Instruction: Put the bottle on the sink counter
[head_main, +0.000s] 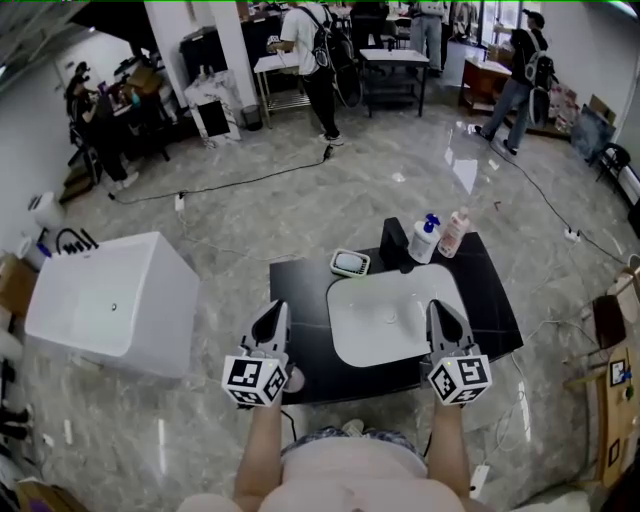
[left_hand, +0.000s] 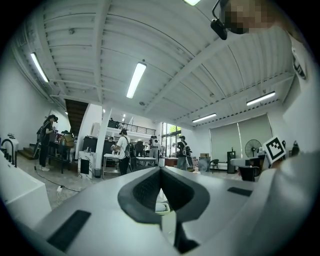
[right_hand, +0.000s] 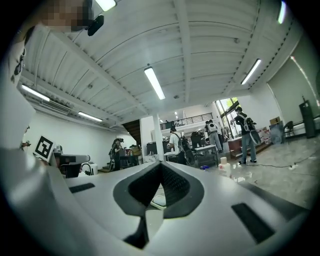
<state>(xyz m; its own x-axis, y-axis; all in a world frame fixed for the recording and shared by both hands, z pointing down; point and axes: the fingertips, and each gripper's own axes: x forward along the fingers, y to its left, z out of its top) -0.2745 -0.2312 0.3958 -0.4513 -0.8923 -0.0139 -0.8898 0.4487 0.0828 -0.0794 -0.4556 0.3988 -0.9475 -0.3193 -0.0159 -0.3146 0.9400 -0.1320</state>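
A black sink counter (head_main: 300, 300) with a white basin (head_main: 385, 320) stands in front of me in the head view. At its back right corner stand a white bottle with a blue pump (head_main: 425, 240) and a pink-tinted bottle (head_main: 454, 232), both upright and side by side. My left gripper (head_main: 277, 308) hovers over the counter's left part, shut and empty. My right gripper (head_main: 437, 306) is over the basin's right rim, also shut and empty. In each gripper view the jaws meet with nothing between them. The pink-tinted bottle (right_hand: 222, 162) shows small and far off in the right gripper view.
A soap dish (head_main: 350, 263) and a black faucet (head_main: 394, 240) sit behind the basin. A white bathtub (head_main: 110, 300) stands to the left on the marble floor. Cables run across the floor. Several people and tables (head_main: 395, 75) are at the far end of the room.
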